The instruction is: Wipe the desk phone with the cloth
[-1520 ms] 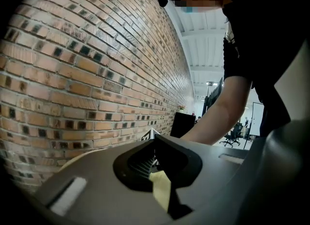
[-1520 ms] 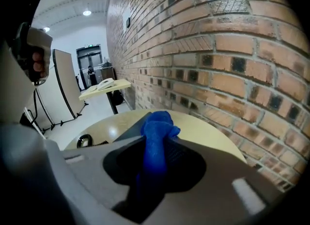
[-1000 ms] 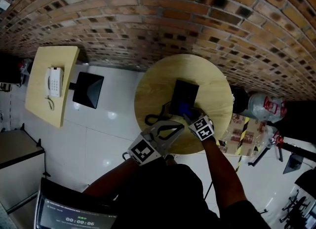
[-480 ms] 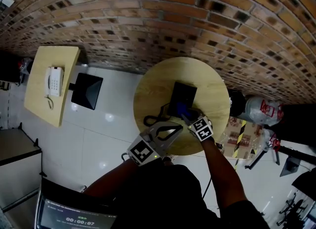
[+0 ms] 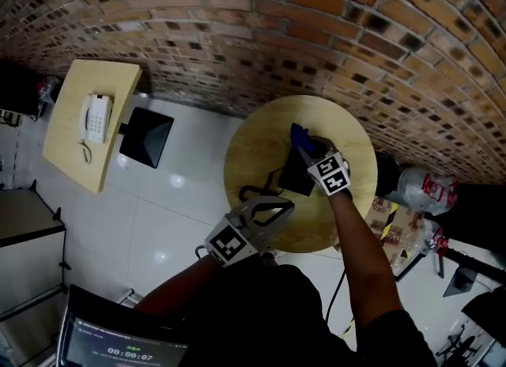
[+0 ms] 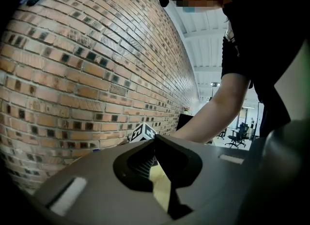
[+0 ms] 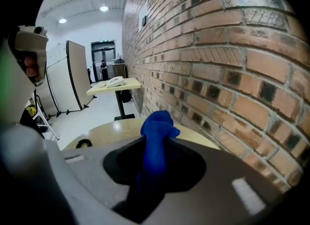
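Note:
A black desk phone (image 5: 294, 174) lies on a round wooden table (image 5: 253, 152), its coiled cord (image 5: 251, 194) trailing to the left. My right gripper (image 5: 307, 148) is shut on a blue cloth (image 5: 300, 134) and holds it at the phone's far edge, close to the brick wall. In the right gripper view the cloth (image 7: 155, 136) sticks up from between the jaws, with the table (image 7: 111, 132) beyond it. My left gripper (image 5: 286, 204) hovers at the table's near edge, left of the phone, fingers meeting with nothing between them.
A brick wall (image 5: 237, 33) runs close behind the table. To the left stands a rectangular table (image 5: 71, 160) with a white phone (image 5: 95, 119), next to a black square object (image 5: 146, 138). Bags and clutter (image 5: 423, 187) sit on the floor at the right.
My right gripper has carried the blue cloth from the phone's near edge across to its far edge, toward the wall. The left gripper has stayed in place.

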`<control>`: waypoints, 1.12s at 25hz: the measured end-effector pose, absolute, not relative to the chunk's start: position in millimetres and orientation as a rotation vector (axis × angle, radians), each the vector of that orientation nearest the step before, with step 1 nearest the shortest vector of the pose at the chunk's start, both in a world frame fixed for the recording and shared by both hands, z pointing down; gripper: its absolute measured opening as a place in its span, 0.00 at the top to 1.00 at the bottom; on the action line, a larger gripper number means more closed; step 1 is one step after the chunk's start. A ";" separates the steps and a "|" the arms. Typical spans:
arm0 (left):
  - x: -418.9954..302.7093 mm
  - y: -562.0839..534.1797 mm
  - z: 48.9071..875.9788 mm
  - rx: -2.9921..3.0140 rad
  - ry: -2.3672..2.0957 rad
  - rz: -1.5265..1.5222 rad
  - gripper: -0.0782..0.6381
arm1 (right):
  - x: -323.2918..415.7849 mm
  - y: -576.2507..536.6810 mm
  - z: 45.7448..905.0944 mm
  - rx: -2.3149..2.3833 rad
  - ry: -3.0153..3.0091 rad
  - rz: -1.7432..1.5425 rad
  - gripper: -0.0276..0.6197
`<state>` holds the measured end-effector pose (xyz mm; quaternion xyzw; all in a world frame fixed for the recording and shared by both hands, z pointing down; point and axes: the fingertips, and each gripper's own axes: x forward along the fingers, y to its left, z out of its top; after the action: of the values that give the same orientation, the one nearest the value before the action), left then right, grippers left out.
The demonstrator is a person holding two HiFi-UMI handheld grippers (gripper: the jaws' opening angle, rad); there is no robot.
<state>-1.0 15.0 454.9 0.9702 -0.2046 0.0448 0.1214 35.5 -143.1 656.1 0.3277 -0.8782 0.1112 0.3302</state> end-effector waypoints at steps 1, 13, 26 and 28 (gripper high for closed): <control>-1.6 15.1 455.1 2.831 -0.603 0.129 0.90 | 35.2 -144.8 658.3 0.845 -2.285 0.275 0.81; -8.4 6.1 458.7 2.831 -0.570 0.124 0.90 | 15.9 -77.2 698.7 0.682 -2.249 0.284 0.81; 10.0 3.3 465.8 2.844 -0.473 0.151 0.90 | -6.9 31.8 742.4 0.575 -2.226 0.503 0.81; 12.4 3.6 466.6 2.843 -0.466 0.154 0.90 | -1.5 36.3 742.3 0.579 -2.234 0.496 0.81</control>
<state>12.4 3.6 466.6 0.9774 -0.1602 0.0531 0.1277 -1.5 36.3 742.3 0.2267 -0.8752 0.1944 0.3807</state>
